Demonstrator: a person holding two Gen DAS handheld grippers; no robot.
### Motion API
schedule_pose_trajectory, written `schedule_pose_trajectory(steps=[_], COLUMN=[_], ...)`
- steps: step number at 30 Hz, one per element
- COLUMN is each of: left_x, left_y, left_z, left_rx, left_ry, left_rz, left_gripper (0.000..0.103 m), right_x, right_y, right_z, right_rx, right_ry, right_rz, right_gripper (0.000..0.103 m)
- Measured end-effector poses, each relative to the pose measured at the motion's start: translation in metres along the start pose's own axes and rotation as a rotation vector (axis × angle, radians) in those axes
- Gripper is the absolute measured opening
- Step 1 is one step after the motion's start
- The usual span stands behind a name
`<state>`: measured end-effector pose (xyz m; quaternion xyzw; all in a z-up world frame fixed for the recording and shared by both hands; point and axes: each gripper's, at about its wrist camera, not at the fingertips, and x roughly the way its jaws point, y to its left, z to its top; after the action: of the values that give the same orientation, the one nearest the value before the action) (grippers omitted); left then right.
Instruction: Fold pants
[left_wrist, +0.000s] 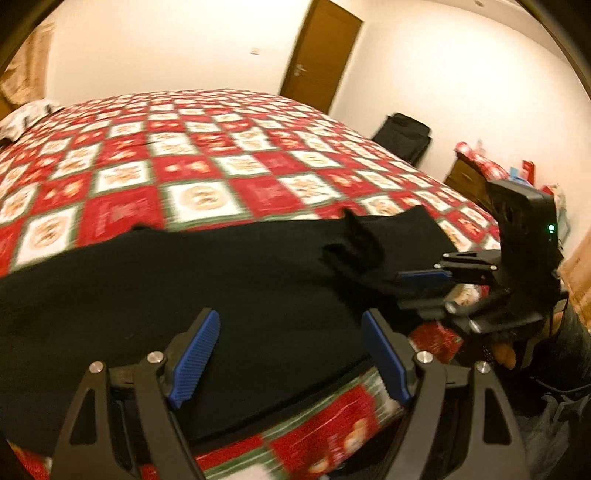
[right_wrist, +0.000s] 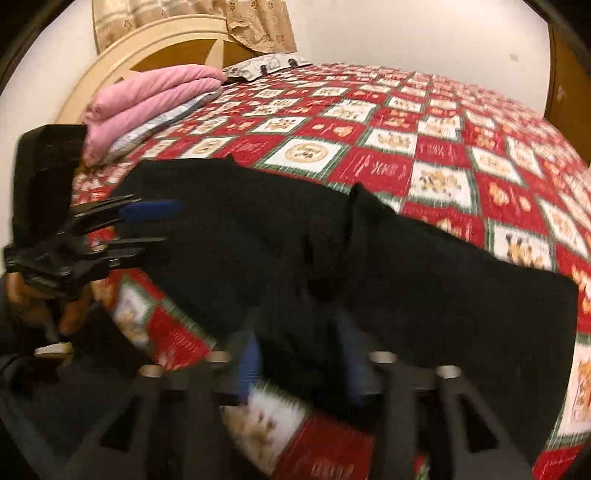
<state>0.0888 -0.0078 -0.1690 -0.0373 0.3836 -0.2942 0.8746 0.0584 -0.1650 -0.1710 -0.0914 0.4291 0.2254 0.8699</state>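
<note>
Left gripper (left_wrist: 291, 354): open, empty above the pants (left_wrist: 184, 288).
Right gripper (right_wrist: 299, 362): apart, pants between; grip unclear.
Risk: your fold drags crooked off the bed (left_wrist: 221, 147) edge.

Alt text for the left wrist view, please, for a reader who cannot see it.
Black pants lie spread across the near edge of a bed with a red, white and green checked bedspread. The left gripper hangs open above them, and the right gripper reaches in from the right. A brown door stands behind.
</note>
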Motion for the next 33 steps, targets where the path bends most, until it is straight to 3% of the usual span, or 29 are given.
schedule_pose_trajectory(steps=[4,10,14,16,20,22,23,25,30,33], left_x=[0.017,0.043,0.054,0.058,0.069,0.074,0.077,0.079,0.084,0.085], left_y=[-0.016,-0.03,-0.022,-0.023,-0.033,-0.027,-0.022,-0.015,-0.009,-0.009], left_z=[0.008,0.025,0.037,0.04,0.042,0.044,0.046,0.049,0.052,0.052], left_rx=[0.008,0.036,0.028,0.038,0.146,0.139,0.121,0.091,0.06,0.055], left_ry=[0.043,0.087,0.103,0.107,0.127,0.136,0.139,0.131,0.124,0.12], left_rz=[-0.063,-0.059,0.011,0.01,0.106,0.117,0.111,0.111,0.11,0.112], left_gripper=[0.082,0.079,0.078,0.078,0.078,0.078,0.078,0.078,0.078,0.078], right_x=[-0.031,-0.04,-0.035,-0.029,-0.005,0.008,0.012,0.015,0.003,0.009], right_y=[-0.007,-0.039,-0.014,0.004,0.018,0.017,0.015,0.011,0.019,0.028], right_z=[-0.02,-0.024,-0.022,-0.019,-0.011,-0.009,-0.009,-0.009,-0.012,-0.017], right_rx=[-0.017,0.109,0.01,-0.048,-0.099,-0.097,-0.095,-0.087,-0.093,-0.118], right_ry=[-0.025,-0.081,-0.103,-0.096,-0.067,-0.043,-0.038,-0.038,-0.035,-0.019], right_rz=[-0.017,-0.066,-0.044,-0.054,-0.1,-0.137,-0.139,-0.142,-0.078,-0.085], right_gripper=[0.048,0.048,0.047,0.047,0.047,0.028,0.025,0.004,0.004,0.004])
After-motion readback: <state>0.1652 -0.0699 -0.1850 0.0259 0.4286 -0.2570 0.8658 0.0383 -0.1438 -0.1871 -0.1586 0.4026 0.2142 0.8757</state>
